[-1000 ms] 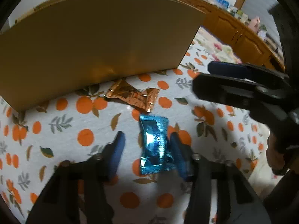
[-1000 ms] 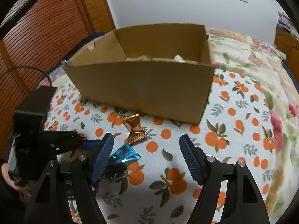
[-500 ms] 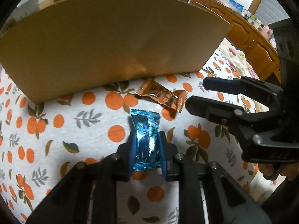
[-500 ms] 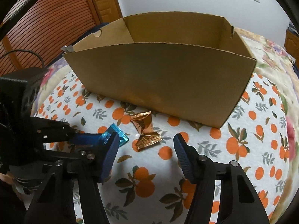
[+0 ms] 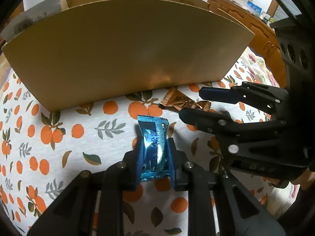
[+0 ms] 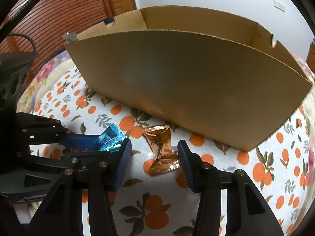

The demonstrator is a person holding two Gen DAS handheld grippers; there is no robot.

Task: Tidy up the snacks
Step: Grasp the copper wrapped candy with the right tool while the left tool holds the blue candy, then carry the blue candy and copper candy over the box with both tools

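My left gripper [image 5: 154,149] is shut on a shiny blue snack packet [image 5: 154,145], held just above the orange-print cloth. The packet also shows in the right wrist view [image 6: 110,140], between the left gripper's blue pads. A copper foil snack packet [image 6: 162,149] lies on the cloth in front of the cardboard box [image 6: 187,90]. My right gripper [image 6: 154,157] is open, its fingers on either side of the copper packet, not touching it. In the left wrist view the copper packet [image 5: 181,103] is partly hidden behind the right gripper [image 5: 191,104].
The tall front wall of the box [image 5: 126,55] stands just beyond both packets. The cloth [image 5: 59,137] spreads to the left and front. A wooden dresser [image 5: 256,25] is at the far right. A slatted wooden door [image 6: 49,19] is at the back left.
My left gripper closed on the blue packet and lifted it slightly toward the box. My right gripper came down and forward until its open fingers straddle the copper packet.
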